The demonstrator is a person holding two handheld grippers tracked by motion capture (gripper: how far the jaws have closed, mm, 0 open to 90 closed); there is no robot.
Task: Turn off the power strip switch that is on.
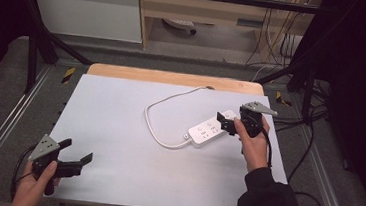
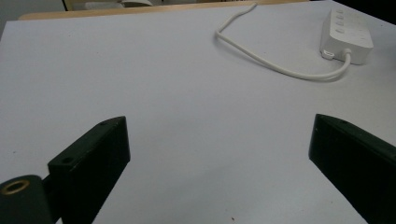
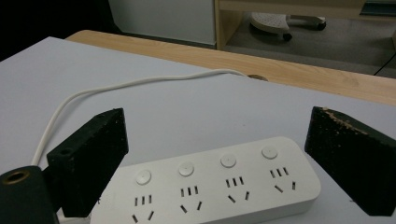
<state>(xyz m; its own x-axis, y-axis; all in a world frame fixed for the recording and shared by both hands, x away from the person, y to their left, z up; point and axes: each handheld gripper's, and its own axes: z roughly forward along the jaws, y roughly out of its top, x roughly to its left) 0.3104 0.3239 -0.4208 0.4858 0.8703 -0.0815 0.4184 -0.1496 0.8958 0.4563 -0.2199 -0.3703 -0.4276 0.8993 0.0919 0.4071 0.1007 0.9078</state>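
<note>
High view: a white power strip [image 1: 212, 128] lies right of centre on the table [image 1: 118, 127], its cord [image 1: 163, 109] looping away. Right tongs [image 1: 228, 122] hover spread over the strip's far end, seemingly not touching. Left tongs [image 1: 77, 158], also spread, wait well apart from the strip. Nothing is grasped yet, so any handling lies ahead.

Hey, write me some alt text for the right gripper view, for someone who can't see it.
A white power strip with four sockets, each with a round button, lies on a white table between the wide-open black jaws of the right gripper. Its white cord curves away across the table toward the far wooden edge.
</note>
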